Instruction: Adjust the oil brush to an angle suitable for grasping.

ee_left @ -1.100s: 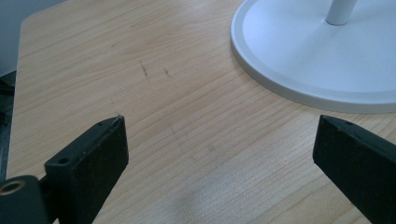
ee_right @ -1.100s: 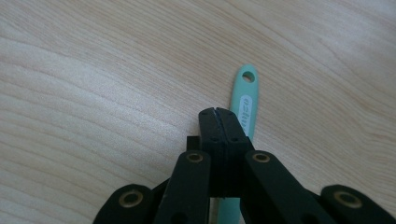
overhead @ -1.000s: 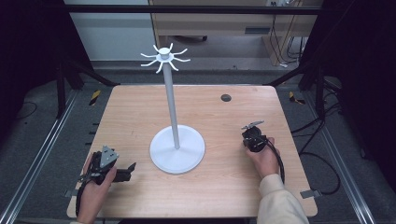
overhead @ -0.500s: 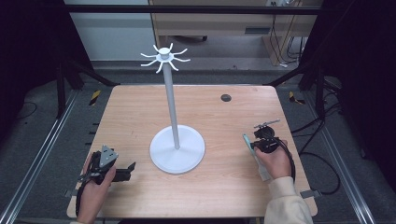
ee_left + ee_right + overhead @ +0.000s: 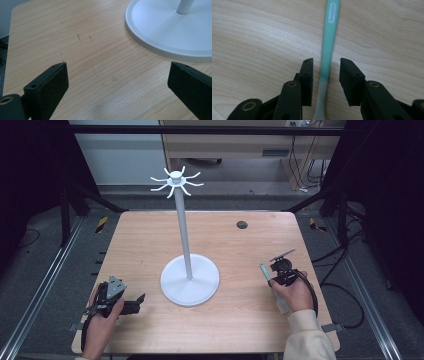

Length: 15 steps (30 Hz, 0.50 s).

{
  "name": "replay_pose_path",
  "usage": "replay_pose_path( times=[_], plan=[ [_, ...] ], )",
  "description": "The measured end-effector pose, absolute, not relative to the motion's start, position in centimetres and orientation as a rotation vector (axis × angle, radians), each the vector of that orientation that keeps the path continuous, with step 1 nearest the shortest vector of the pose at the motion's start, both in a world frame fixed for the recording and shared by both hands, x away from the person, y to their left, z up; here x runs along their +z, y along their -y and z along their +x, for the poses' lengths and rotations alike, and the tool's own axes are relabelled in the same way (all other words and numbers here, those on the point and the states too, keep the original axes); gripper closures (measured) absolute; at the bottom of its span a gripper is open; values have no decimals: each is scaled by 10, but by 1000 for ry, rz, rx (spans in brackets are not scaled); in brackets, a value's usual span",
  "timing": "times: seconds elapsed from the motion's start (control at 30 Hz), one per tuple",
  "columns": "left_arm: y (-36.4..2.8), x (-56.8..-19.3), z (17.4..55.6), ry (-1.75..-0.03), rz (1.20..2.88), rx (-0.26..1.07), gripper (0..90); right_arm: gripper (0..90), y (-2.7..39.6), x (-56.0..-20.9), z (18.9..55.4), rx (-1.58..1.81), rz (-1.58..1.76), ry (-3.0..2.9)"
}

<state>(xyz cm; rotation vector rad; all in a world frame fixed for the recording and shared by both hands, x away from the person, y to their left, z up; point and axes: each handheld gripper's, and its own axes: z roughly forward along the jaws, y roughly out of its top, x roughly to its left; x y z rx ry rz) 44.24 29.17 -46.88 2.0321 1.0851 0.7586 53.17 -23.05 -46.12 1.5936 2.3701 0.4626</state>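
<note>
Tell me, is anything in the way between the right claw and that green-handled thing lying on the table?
Nothing visible. The green-handled utensil lies flat on the wooden table, already between the right claw's open jaws, which have just been opening. Bare wood surrounds it; the white stand sits well off to the side.

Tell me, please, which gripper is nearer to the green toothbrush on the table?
Right. The right gripper straddles the toothbrush, its open jaws on either side of the handle without pressing it. The left gripper sits across the table, beyond the white stand.
</note>
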Motion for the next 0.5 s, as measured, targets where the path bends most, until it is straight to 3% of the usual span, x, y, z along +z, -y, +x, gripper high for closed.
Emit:
replay_pose_path(
  times=[0.5],
  plan=[
    [-291,-467,441,-1072,2027,763,29,699,227,-469,532,393,1617,-2419]
  ],
)
